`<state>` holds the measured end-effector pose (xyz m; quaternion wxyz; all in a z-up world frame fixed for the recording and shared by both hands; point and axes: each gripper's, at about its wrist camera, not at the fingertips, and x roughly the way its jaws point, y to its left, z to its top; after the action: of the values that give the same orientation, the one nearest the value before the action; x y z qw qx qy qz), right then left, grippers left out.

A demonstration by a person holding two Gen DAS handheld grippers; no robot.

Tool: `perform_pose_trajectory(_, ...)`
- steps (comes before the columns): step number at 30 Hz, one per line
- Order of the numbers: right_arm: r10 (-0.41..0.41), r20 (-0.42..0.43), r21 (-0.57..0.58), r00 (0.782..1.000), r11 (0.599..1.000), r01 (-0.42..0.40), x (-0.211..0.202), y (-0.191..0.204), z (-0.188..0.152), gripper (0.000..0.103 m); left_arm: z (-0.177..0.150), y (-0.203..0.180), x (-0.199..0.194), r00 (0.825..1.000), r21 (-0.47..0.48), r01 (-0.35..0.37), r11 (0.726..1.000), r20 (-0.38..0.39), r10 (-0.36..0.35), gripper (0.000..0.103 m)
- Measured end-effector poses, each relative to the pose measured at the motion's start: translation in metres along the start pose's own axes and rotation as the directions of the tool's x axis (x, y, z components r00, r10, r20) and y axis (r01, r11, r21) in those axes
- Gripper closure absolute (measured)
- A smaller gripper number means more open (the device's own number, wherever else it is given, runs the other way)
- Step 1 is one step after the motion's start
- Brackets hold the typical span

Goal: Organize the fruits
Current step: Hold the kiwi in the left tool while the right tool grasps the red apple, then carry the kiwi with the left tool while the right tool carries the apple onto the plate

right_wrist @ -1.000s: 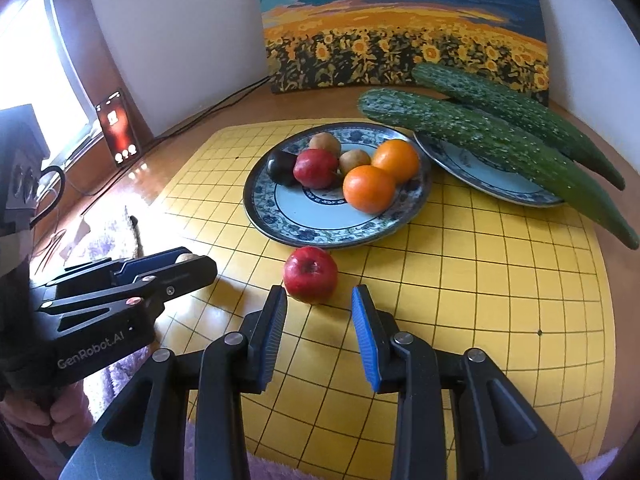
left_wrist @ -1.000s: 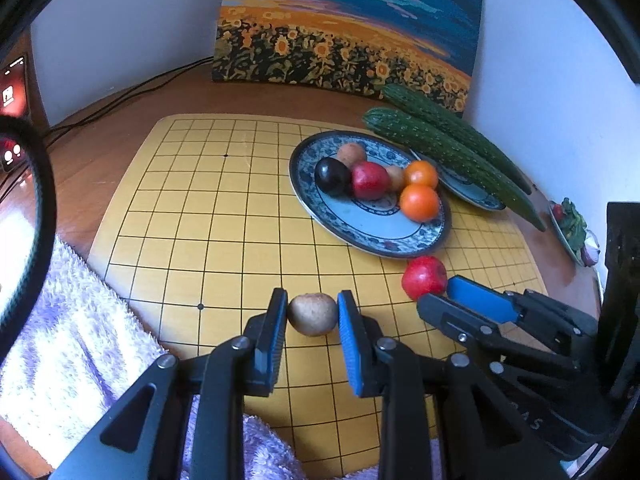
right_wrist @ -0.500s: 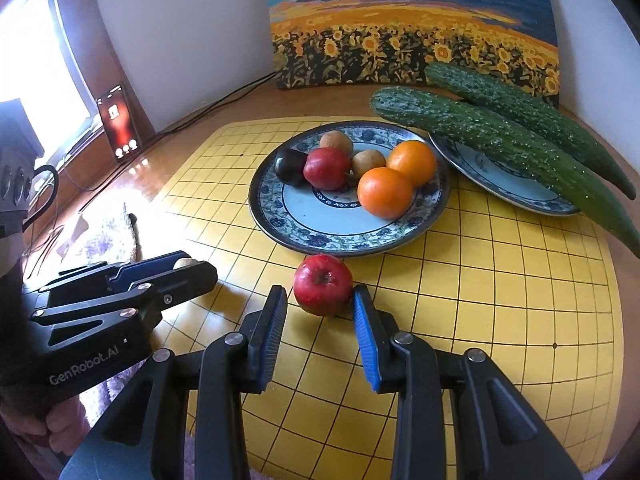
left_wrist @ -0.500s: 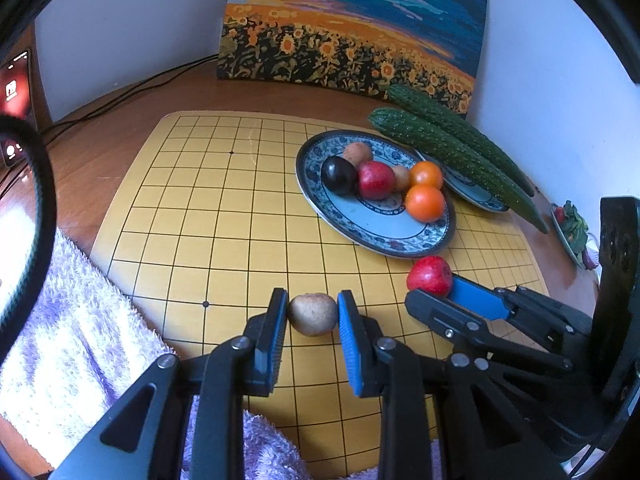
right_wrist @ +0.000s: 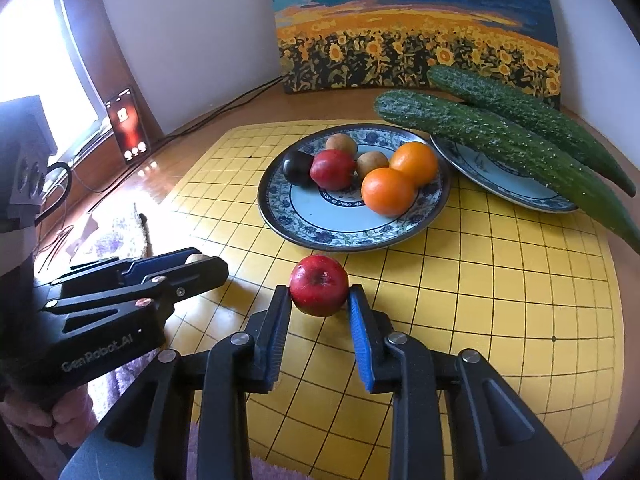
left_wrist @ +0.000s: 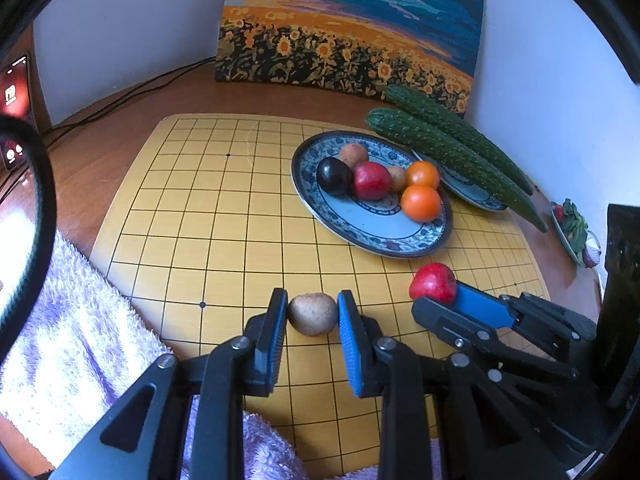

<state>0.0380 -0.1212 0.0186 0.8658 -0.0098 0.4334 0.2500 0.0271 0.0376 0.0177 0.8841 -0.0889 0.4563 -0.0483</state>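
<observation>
Looking along the left gripper (left_wrist: pixel 312 314), only that view shows the whole brown kiwi (left_wrist: pixel 313 314) on the yellow grid board (left_wrist: pixel 224 216), pads just apart from it. The right gripper (right_wrist: pixel 319 298) sits low, jaws apart around the red apple (right_wrist: pixel 319 290). The plate (right_wrist: pixel 320 224) holds six fruits; two cucumbers (right_wrist: pixel 500 136) lie beside it.

The left gripper (left_wrist: pixel 313 314) brackets a brown kiwi (left_wrist: pixel 313 314) on the yellow grid board (left_wrist: pixel 224 224), its pads beside the fruit. To the right, the right gripper (left_wrist: pixel 444 296) reaches a red apple (left_wrist: pixel 433 283). Beyond sits a patterned plate (left_wrist: pixel 360 228) holding two oranges (left_wrist: pixel 421 202), a red fruit (left_wrist: pixel 372 180) and a dark plum (left_wrist: pixel 334 175).
</observation>
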Motion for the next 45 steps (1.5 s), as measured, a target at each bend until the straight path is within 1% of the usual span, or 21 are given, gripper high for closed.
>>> perform_pose_trajectory(9,0.005,0.009,0.018,1.0,1.0,-0.005,-0.008,-0.004,-0.004,0.073,0.0,-0.001,-0.002,1.0,0.003,0.001,1.0,0.004,-0.001,0.076)
perform_pose_trajectory(14,0.014,0.016,0.027,1.0,1.0,-0.015,-0.012,-0.006,-0.005,0.073,0.002,-0.005,-0.005,1.0,0.011,0.014,1.0,0.013,-0.014,0.076)
perform_pose_trajectory(26,0.01,0.045,0.037,0.999,0.999,-0.011,-0.02,-0.009,0.0,0.073,0.019,-0.019,-0.007,0.998,0.051,0.031,0.998,0.044,-0.033,0.076)
perform_pose_trajectory(38,-0.008,0.06,0.038,0.998,0.999,0.006,-0.021,-0.013,0.012,0.073,0.046,-0.03,0.005,0.996,0.087,0.038,0.995,0.072,-0.045,0.077)
perform_pose_trajectory(45,-0.016,0.057,0.038,0.998,0.999,0.014,-0.015,-0.015,0.018,0.073,0.054,-0.028,0.022,0.998,0.087,0.03,0.996,0.055,-0.035,0.077)
